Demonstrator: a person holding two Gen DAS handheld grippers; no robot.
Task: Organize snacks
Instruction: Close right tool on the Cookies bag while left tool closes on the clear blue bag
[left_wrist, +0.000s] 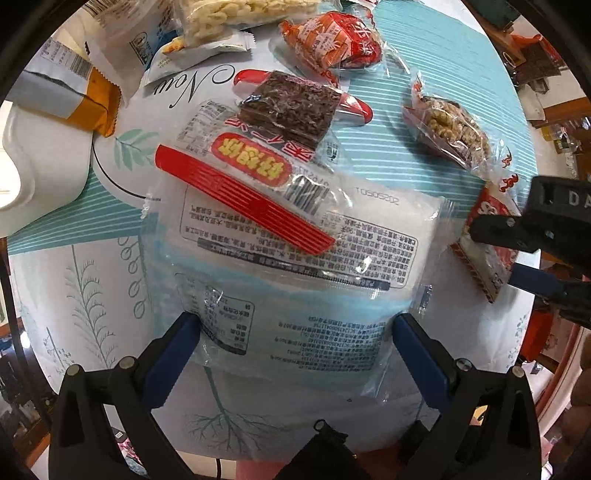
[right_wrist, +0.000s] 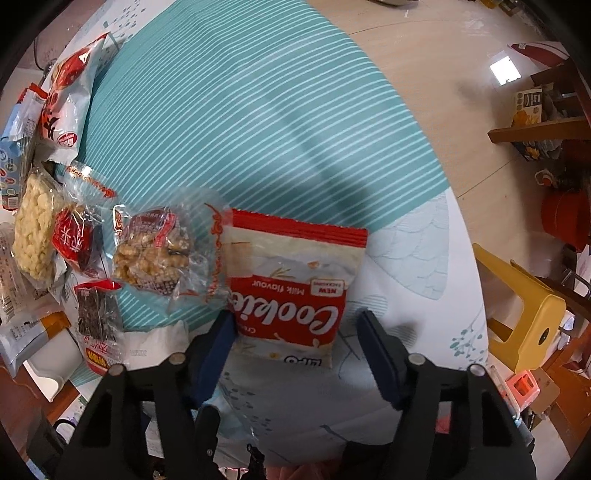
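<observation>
Both gripper (left_wrist: 295, 334) (right_wrist: 295, 336) jaws gape, right straddling the "Cookies" pack (right_wrist: 291, 288) ("NEW", "Milk flavour"), left over a printed bag (left_wrist: 295, 258).

Right gripper (right_wrist: 297, 332) straddles the cookie bag (right_wrist: 291, 284), fingers (right_wrist: 218, 343) apart; peanut brittle (right_wrist: 155, 258) lies at its nine o'clock on the tablecloth (right_wrist: 240, 129).

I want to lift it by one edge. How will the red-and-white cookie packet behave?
The cookie packet looks like thin glossy film, so it may slip and sag. Its puffed middle suggests light, breakable contents; squeeze gently.
</observation>
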